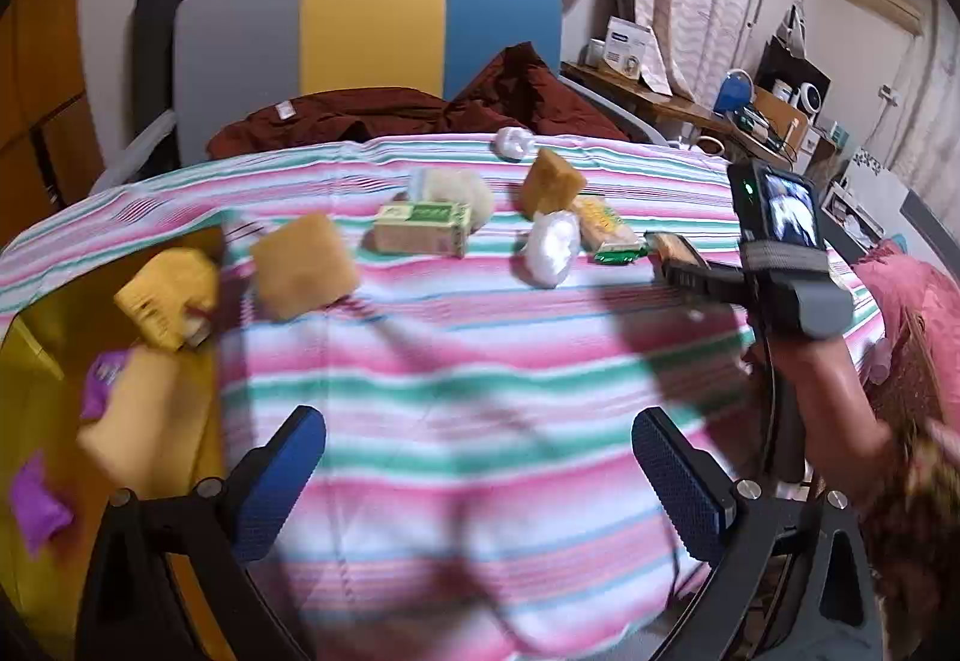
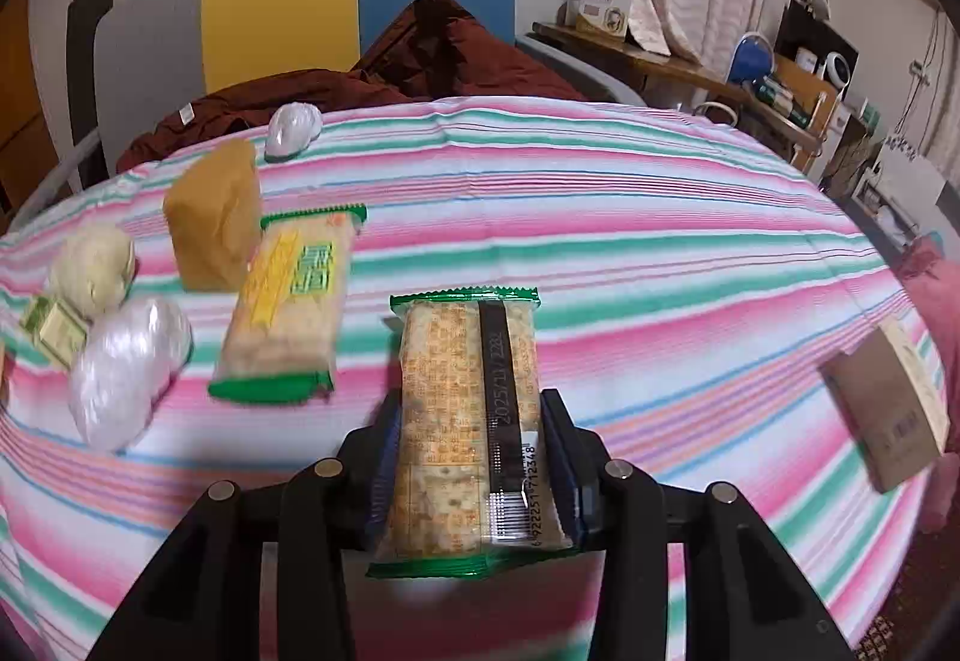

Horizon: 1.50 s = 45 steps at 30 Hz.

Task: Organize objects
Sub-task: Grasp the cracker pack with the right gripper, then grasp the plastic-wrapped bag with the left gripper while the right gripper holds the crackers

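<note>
At the left edge of the left wrist view, the yellow box (image 1: 36,361) is cut off, and the purple packets (image 1: 36,505) and the tan block (image 1: 129,409) inside are blurred. In the right wrist view, the cracker packet (image 2: 462,421) has its sides hidden by the blue pads (image 2: 561,457).

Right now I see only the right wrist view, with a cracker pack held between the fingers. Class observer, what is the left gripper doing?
Observer: The left gripper is open and holds nothing, above the striped cloth.
Operator: Where could my cracker pack go?
Observer: Left of the cloth is a yellow container, blurred, that seems to hold purple packets and a yellow pack.
Operator: Anything near it?
Observer: A tan block lies on the cloth beside it.
</note>
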Each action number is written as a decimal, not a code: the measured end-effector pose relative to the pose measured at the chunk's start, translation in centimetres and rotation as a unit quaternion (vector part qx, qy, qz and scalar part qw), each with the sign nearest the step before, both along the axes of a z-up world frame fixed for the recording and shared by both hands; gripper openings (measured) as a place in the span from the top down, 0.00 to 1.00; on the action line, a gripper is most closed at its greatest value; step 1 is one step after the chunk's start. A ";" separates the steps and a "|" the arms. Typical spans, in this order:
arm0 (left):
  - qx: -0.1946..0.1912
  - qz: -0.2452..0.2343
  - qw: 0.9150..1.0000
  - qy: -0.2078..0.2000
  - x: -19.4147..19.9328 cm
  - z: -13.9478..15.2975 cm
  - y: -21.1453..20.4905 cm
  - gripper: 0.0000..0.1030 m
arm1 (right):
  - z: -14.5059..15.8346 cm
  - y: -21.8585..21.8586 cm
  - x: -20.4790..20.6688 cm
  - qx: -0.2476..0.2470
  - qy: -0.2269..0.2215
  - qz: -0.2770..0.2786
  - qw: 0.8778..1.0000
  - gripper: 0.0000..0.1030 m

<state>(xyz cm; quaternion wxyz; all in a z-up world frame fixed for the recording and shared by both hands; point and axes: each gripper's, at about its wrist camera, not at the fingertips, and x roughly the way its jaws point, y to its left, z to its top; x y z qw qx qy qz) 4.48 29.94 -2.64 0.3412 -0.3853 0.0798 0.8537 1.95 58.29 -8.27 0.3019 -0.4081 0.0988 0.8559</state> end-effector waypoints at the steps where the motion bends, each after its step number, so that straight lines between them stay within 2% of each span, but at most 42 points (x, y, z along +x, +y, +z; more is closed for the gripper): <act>1: -0.004 -0.003 1.000 0.000 -0.5 -0.2 1.1 0.00 | -0.1 -0.3 0.4 0.006 0.003 0.000 1.000 0.58; 8: -0.038 -0.011 0.999 -0.006 -3.8 -1.8 7.1 0.00 | -0.3 -0.8 1.2 0.030 0.028 -0.010 0.999 0.58; 13: -0.068 -0.015 0.997 0.019 -6.0 -3.0 11.1 0.01 | -0.2 -0.4 1.8 0.031 0.045 -0.027 0.998 0.58; 15: -0.088 -0.017 0.995 0.034 -6.8 -3.5 12.8 0.06 | -0.2 -0.2 2.1 0.029 0.053 -0.035 0.998 0.58; 18: -0.093 -0.021 0.995 0.034 -7.8 -4.3 14.6 0.14 | -0.2 0.2 2.4 0.024 0.061 -0.046 0.997 0.58; 24: -0.090 -0.032 0.995 0.040 -8.7 -5.1 16.9 0.19 | -0.3 0.3 2.4 0.026 0.060 -0.050 0.997 0.58; 25: -0.087 -0.037 0.995 0.037 -8.8 -5.3 17.2 0.20 | -0.3 0.3 2.5 0.027 0.061 -0.051 0.996 0.58; 26: -0.086 -0.040 0.995 0.036 -8.8 -5.5 17.5 0.26 | -0.3 0.3 2.5 0.027 0.062 -0.052 0.996 0.58; 27: -0.089 -0.041 0.995 0.032 -8.9 -5.9 17.7 0.37 | -0.4 0.3 2.6 0.025 0.063 -0.052 0.996 0.58; 28: -0.098 -0.038 0.994 0.025 -9.2 -6.5 17.9 0.43 | -0.4 0.4 2.6 0.025 0.064 -0.053 0.996 0.58; 29: -0.090 -0.037 0.995 0.027 -9.2 -6.5 17.8 0.44 | -0.4 0.4 2.7 0.024 0.065 -0.053 0.996 0.58; 30: -0.088 -0.038 0.995 0.028 -9.1 -6.5 17.8 0.51 | -0.4 0.4 2.7 0.024 0.066 -0.053 0.996 0.58; 31: -0.085 -0.044 0.995 0.029 -9.0 -6.5 17.8 0.53 | -0.4 0.4 2.7 0.023 0.066 -0.053 0.996 0.58; 33: -0.088 -0.055 0.994 0.042 -8.5 -6.4 18.0 0.66 | -0.4 0.3 2.7 0.025 0.066 -0.054 0.996 0.58; 38: -0.097 -0.060 0.990 0.077 -6.7 -6.4 17.6 0.67 | -0.4 0.3 2.8 0.028 0.065 -0.056 0.996 0.58; 45: -0.075 -0.046 0.994 0.067 -5.9 -6.2 15.0 0.68 | -0.3 0.2 2.9 0.035 0.063 -0.062 0.995 0.58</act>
